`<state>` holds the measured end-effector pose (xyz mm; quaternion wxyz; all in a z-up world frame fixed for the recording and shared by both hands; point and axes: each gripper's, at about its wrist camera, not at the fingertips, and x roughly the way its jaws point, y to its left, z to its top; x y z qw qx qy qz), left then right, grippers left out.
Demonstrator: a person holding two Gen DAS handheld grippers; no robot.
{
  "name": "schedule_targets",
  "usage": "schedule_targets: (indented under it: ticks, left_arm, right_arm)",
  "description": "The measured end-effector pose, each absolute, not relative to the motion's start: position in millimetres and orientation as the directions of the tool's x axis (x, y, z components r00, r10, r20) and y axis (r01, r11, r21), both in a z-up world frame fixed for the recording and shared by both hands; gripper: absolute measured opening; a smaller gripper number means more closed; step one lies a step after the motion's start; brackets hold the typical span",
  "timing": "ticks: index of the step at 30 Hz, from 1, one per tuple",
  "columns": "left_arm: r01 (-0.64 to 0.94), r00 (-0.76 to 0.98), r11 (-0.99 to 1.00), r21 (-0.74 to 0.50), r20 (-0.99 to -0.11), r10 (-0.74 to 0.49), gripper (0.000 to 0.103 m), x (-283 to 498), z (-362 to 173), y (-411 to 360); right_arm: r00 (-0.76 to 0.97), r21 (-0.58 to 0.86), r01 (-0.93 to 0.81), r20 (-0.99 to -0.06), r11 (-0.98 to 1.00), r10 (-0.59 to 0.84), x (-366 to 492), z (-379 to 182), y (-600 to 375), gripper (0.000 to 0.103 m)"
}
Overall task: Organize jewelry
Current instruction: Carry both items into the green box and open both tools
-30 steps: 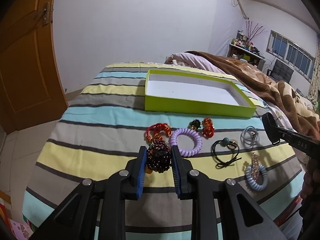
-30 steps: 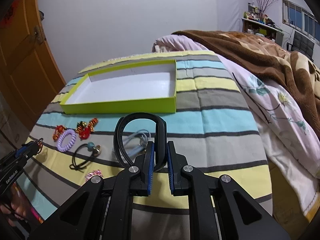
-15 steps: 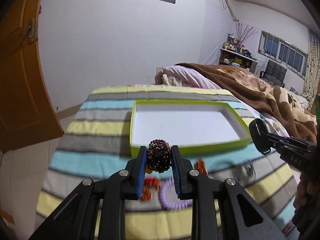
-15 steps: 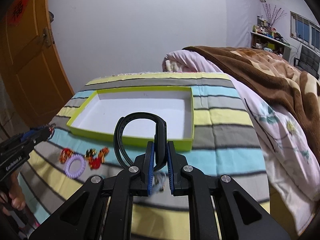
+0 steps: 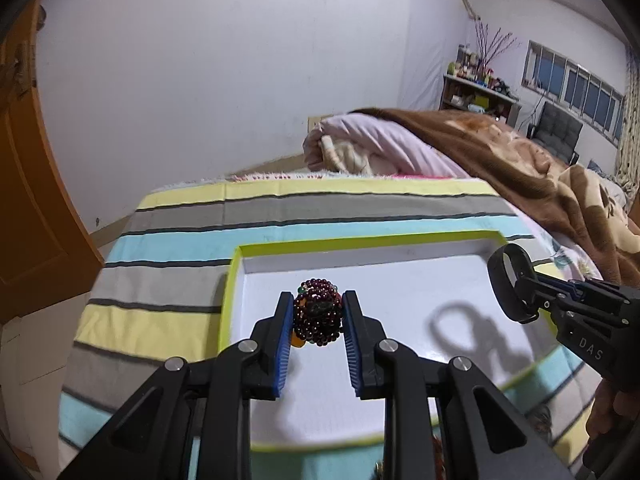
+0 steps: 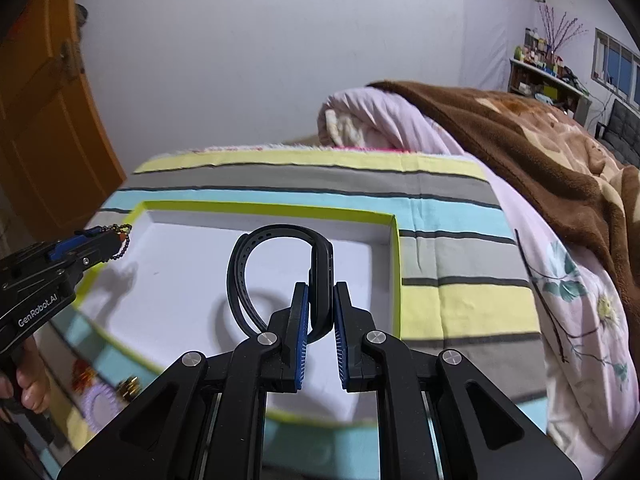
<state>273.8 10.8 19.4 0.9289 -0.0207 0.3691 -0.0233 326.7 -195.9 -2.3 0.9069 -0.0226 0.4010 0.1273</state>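
Now, left fingers: the left gripper [image 5: 316, 322] is half spread and clamped on a dark red beaded bracelet [image 5: 318, 312], bunched into a ball above the tray's white floor.
Right fingers: the right gripper [image 6: 320, 312] is nearly closed, pinching a black wristband [image 6: 276, 272] by its thick side; the strap loop stands up over the tray.
Tray: the green-rimmed tray [image 5: 230, 292] lies on the striped bedspread [image 5: 168, 248], both pieces above it, none lying inside.
Doing it well: lower each piece near the floor before letting go, well apart from each other, so the beads do not roll.
Hard to tell: height above the floor; other pieces on the bedspread are blurred and cut off at the frame's lower edge.
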Motion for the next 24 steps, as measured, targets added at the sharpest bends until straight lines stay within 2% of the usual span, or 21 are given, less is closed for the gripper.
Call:
schedule_targets:
  ticks: [7, 17, 20, 22, 24]
  left_arm:
    - [0.003, 0.69, 1.0, -0.024, -0.723, -0.02, 0.025, 301.7, -3.2, 11.6]
    - [0.008, 0.642, 0.999, -0.054, -0.765, -0.047, 0.028, 314.2, -20.7, 11.8]
    - [0.009, 0.639, 0.997, -0.072, -0.767, -0.061, 0.03, 313.3, -18.1, 15.0]
    - [0.008, 0.646, 0.997, -0.073, -0.761, -0.061, 0.031, 310.0, -13.5, 16.5]
    - [0.006, 0.657, 0.996, -0.084, -0.751, -0.067, 0.033, 303.4, -7.1, 19.2]
  right_arm:
    - [0.605, 0.066, -0.212, -0.774, 0.975, 0.184, 359.8, -22.1, -197.7, 0.012]
    - [0.586, 0.062, -0.2, -0.792, 0.978, 0.17, 373.0, -30.5, -195.1, 0.014]
    - [0.599, 0.063, -0.197, -0.782, 0.978, 0.172, 371.0, -27.3, -196.0, 0.02]
    - [0.608, 0.07, -0.186, -0.775, 0.98, 0.171, 367.9, -23.0, -198.5, 0.032]
    - [0.618, 0.093, -0.184, -0.763, 0.978, 0.189, 361.6, -16.7, -201.3, 0.033]
